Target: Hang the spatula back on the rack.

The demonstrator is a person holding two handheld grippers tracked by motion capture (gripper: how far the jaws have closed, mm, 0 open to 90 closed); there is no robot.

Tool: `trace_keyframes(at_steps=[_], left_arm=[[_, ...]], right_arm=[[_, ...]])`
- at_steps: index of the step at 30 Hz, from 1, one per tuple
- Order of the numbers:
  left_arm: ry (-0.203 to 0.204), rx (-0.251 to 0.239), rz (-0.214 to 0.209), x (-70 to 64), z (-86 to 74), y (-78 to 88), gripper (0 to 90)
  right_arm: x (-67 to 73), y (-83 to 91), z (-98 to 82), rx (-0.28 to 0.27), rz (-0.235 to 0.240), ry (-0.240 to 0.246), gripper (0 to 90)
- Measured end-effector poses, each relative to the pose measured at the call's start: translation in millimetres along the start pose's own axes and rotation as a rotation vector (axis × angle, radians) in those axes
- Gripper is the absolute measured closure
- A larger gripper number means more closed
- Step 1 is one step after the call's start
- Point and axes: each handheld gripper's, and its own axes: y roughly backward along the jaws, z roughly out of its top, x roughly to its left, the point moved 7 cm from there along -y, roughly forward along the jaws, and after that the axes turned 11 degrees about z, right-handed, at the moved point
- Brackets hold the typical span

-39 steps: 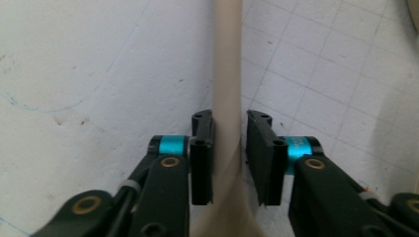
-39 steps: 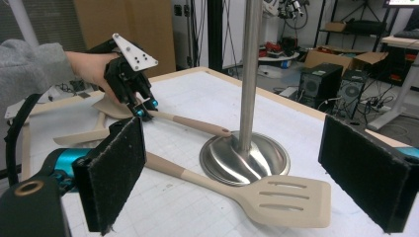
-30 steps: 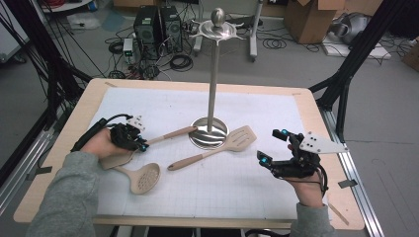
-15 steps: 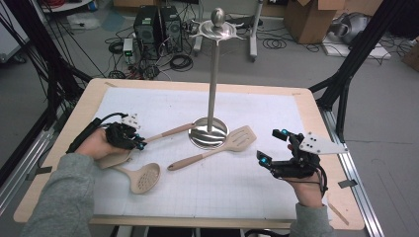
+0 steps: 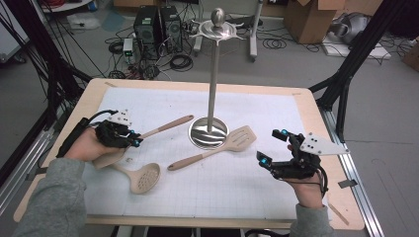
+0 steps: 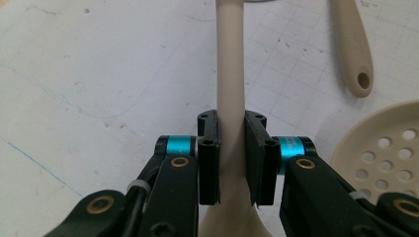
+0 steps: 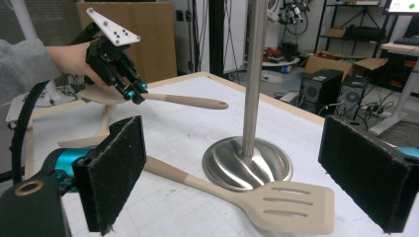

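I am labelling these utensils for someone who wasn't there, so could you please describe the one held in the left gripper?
Start at the steel stand mid-table and look left. The left gripper is shut on a beige utensil, lifted off the mat, its handle pointing towards the stand. Unlike the slotted spatula and the perforated spoon lying flat, it is the utensil in a gripper.

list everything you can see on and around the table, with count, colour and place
beige spoon-like utensil with long handle: 1, beige, left of the stand, held off the mat
beige round skimmer with holes: 1, beige, lying front left on the mat
beige slotted spatula: 1, beige, lying beside the stand's base
shiny metal utensil stand with round base: 1, silver, upright mid-table
white grid mat: 1, white, covers the tabletop
wooden table: 1, light wood rim
black computer towers: 2, black, floor behind
cardboard boxes: brown, floor back right
left gripper: 1, black, jaws shut on the utensil's handle
right gripper: 1, black, jaws open, front right
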Motion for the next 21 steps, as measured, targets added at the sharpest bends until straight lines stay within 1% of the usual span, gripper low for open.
trace_keyframes(at_steps=[3,4,5,6,7,8,10,12,13,14,17,19,21], left_arm=[[0.021,-0.016,-0.007,-0.9,2.6,3.9,77.4],[0.032,-0.021,-0.011,-1.4,3.4,5.2,77.4],[0.061,-0.029,-0.026,-2.5,5.1,8.0,77.4],[0.061,-0.029,-0.026,-2.5,5.1,8.0,77.4],[0.083,-0.037,-0.035,-3.8,6.0,9.4,77.4],[0.086,-0.040,-0.037,-4.3,6.2,10.8,77.4],[0.097,-0.048,-0.031,-4.9,6.4,13.6,77.4],[0.124,-0.064,-0.025,-6.9,5.3,17.5,77.4],[0.124,-0.064,-0.025,-6.9,5.3,17.5,77.4],[0.137,-0.069,-0.022,-7.9,4.4,19.4,77.4],[0.157,-0.074,-0.008,-8.6,1.8,24.4,77.4],[0.189,-0.067,0.004,-7.8,0.4,27.5,77.4],[0.216,-0.074,0.018,-6.4,0.3,30.8,77.4]], right_arm=[[1.1,0.5,0.8,-0.002,0.004,0.002,9.9],[1.8,1.4,2.0,-0.007,0.005,0.002,9.9],[1.7,1.9,2.8,-0.010,0.003,0.005,9.9],[1.7,1.9,2.8,-0.010,0.003,0.005,9.9],[2.2,1.9,3.8,-0.015,0.005,0.008,9.9],[2.4,1.8,4.0,-0.014,0.005,0.008,9.9],[2.6,1.3,4.3,-0.015,0.007,0.010,9.9],[3.7,0.6,4.9,-0.014,0.010,0.007,9.9],[3.7,0.6,4.9,-0.014,0.010,0.007,9.9],[4.1,0.3,5.4,-0.015,0.010,0.011,9.9],[6.0,-0.4,7.0,-0.016,0.016,0.016,9.9],[6.4,-0.7,7.2,-0.017,0.017,0.014,9.9],[6.9,-0.9,7.6,-0.016,0.018,0.013,9.9]])
